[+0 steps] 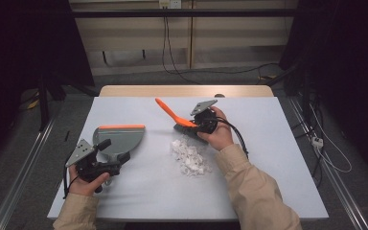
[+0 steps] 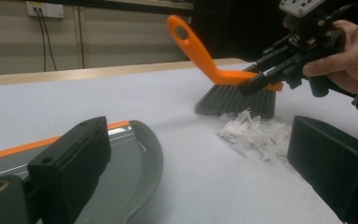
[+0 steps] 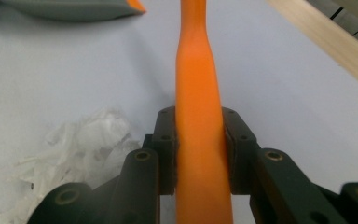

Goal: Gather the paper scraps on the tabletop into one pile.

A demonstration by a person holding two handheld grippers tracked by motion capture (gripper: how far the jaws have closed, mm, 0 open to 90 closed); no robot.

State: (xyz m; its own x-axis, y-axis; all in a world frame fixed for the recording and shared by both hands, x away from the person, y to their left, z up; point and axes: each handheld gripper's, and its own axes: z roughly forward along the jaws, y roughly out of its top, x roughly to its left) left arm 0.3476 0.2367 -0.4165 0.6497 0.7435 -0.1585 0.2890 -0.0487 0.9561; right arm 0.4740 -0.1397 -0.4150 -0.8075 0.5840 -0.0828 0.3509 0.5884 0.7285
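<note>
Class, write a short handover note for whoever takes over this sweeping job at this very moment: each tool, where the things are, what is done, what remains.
Right tool: shut on the orange handle of the brush, bristles on the table at the far edge of the paper scraps.
Left tool: at the near end of the grey dustpan; the left gripper view shows its jaws apart, so treat the pan as not gripped.
Dustpan lies flat left of the scraps, well apart from them.
Done: brush picked up and set by the pile.
Left: grip the pan, bring it to the pile, sweep the scraps in.

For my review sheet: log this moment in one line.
right tongs: shut on brush | left tongs: at dustpan, grip unclear | scraps: beside bristles
</note>
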